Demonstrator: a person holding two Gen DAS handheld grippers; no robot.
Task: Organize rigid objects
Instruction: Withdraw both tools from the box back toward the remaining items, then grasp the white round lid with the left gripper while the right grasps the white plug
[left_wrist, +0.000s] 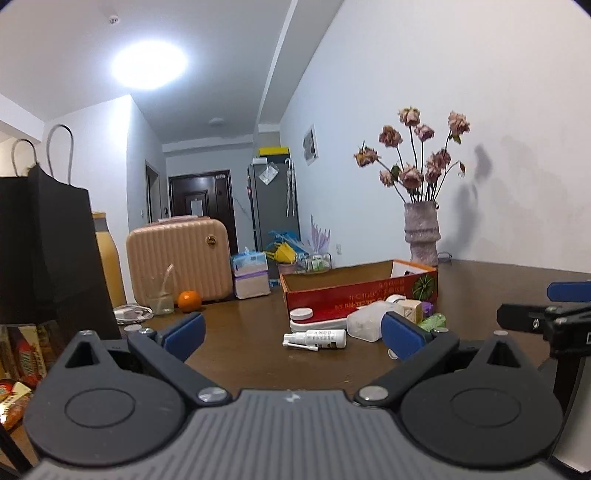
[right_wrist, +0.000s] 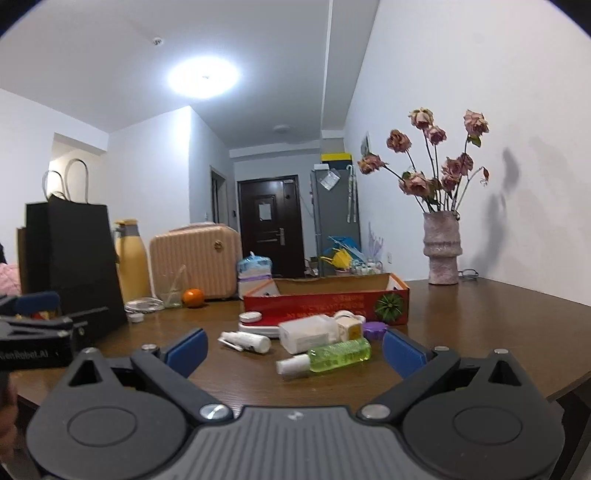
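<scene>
A low red cardboard box (left_wrist: 360, 295) (right_wrist: 325, 303) lies on the brown table with small items heaped in front of it. Among them are a white spray bottle (left_wrist: 317, 338) (right_wrist: 246, 341), a translucent white container (left_wrist: 364, 325) (right_wrist: 308, 332), a green bottle with a white cap (right_wrist: 328, 357), a purple lid (right_wrist: 375, 328) and a round white jar (right_wrist: 250, 316). My left gripper (left_wrist: 293, 334) is open, short of the spray bottle. The right gripper (right_wrist: 295, 350) is open too, level with the green bottle and holding nothing.
A black paper bag (right_wrist: 74, 258), a yellow flask (right_wrist: 129, 258), a peach suitcase (right_wrist: 195, 258), a glass and an orange (right_wrist: 192, 297) stand at the back left. A vase of dried roses (right_wrist: 441, 251) stands by the right wall. The table edge (right_wrist: 569, 387) runs close on the right.
</scene>
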